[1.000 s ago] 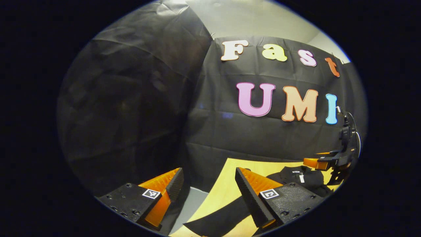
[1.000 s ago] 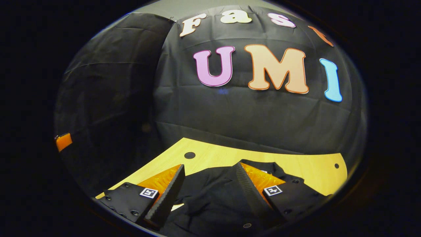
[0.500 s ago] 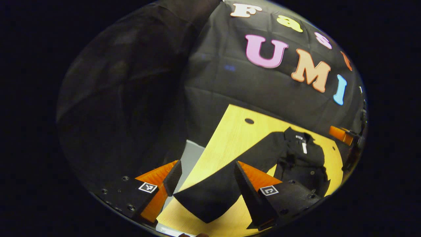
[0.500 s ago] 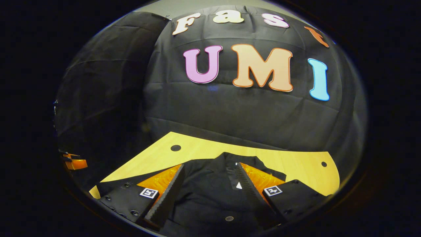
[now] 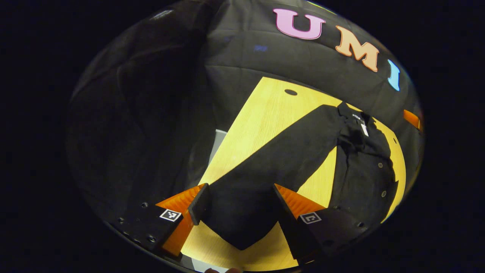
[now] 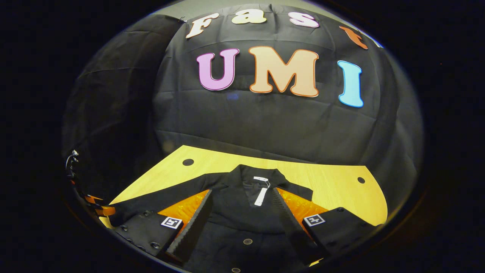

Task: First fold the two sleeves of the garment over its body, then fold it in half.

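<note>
Dim booth, table brightly lit from above, sharp focus, heavy fisheye bending at edges

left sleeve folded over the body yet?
No: in the left gripper view the sleeve lies stretched out across the table, away from the garment's body, with the left gripper open around its cuff.

The garment lower body is cut off by the right gripper view's edge.
</note>
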The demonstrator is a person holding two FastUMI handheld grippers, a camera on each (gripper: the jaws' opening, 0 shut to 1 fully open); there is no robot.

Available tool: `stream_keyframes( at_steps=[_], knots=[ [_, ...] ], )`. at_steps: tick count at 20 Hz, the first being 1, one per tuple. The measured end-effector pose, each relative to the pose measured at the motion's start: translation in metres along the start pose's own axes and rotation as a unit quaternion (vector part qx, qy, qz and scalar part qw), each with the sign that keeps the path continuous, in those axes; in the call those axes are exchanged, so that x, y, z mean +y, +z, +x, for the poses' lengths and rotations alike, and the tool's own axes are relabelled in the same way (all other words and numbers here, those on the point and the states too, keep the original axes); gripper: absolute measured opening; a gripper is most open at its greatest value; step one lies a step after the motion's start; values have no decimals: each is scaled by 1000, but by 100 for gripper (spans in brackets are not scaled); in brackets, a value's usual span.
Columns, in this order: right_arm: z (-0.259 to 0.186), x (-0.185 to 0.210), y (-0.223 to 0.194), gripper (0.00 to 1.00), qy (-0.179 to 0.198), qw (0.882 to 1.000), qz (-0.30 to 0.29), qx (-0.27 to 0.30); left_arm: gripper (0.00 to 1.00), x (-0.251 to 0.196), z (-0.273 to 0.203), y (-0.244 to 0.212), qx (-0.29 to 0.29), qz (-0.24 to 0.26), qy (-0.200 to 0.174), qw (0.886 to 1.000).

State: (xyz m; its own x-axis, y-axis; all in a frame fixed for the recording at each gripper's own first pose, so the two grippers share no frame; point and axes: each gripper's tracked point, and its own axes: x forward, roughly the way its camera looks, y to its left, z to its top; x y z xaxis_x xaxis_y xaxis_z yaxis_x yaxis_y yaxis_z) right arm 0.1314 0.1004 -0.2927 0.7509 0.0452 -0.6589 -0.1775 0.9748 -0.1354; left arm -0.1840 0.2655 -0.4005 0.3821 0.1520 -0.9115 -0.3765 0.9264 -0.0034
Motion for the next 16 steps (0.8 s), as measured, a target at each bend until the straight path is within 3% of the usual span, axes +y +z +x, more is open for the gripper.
stream_keyframes(
  at_steps=[6, 9, 10, 11, 16],
  knots=[
    [-12, -21, -6, 100, -13, 1000, 4, 6, 97, -2, 11, -34, 39, 21, 14, 999],
    [-18, -33, -9, 99, -20, 1000, 0, 10, 98, -4, 9, -28, 10, 31, 9, 999],
    [-20, -36, -9, 100, -20, 1000, 2, 10, 86, -10, 9, -28, 0, 28, 9, 1000],
    [-21, -39, -11, 100, -20, 1000, 2, 12, 81, -14, 8, -31, 2, 28, 9, 1000],
    [-26, -55, -14, 99, -26, 1000, 6, 14, 27, -27, 10, -25, -28, 12, -15, 999]
  ],
)
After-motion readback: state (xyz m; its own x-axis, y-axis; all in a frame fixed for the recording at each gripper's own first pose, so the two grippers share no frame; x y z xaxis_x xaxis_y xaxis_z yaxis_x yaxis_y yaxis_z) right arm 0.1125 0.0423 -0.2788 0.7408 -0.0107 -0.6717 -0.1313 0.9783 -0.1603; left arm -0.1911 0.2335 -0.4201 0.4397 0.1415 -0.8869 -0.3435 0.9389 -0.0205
